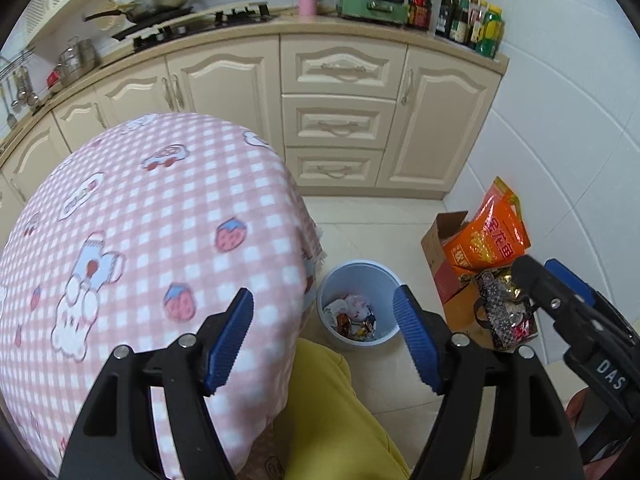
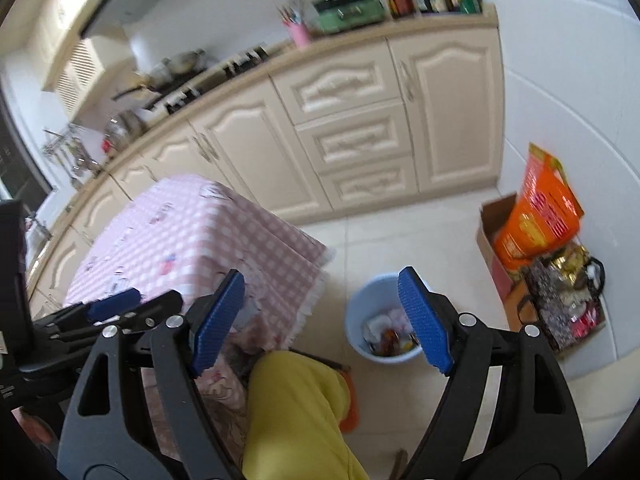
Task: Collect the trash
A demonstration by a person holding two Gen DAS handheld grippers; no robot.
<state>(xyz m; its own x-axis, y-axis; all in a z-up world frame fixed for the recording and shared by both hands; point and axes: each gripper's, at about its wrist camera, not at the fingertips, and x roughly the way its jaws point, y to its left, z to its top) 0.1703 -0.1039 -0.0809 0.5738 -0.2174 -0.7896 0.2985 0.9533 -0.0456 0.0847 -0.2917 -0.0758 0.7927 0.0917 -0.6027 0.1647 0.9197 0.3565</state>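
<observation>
Both tongs, left gripper (image 1: 324, 336) and right gripper (image 2: 322, 318), gape wide and empty above blue trash bin (image 1: 357, 307) on floor by tablecloth (image 1: 160, 220) corner; wrappers (image 1: 354, 320) already inside, risk knocking bin.

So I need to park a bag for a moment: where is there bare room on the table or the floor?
The pink checked tablecloth looks bare across its whole visible top. Bare floor tile lies between the cabinets, the blue bin and the cardboard box. It is crowded by the right wall: box, orange bag and patterned bag touch.
</observation>
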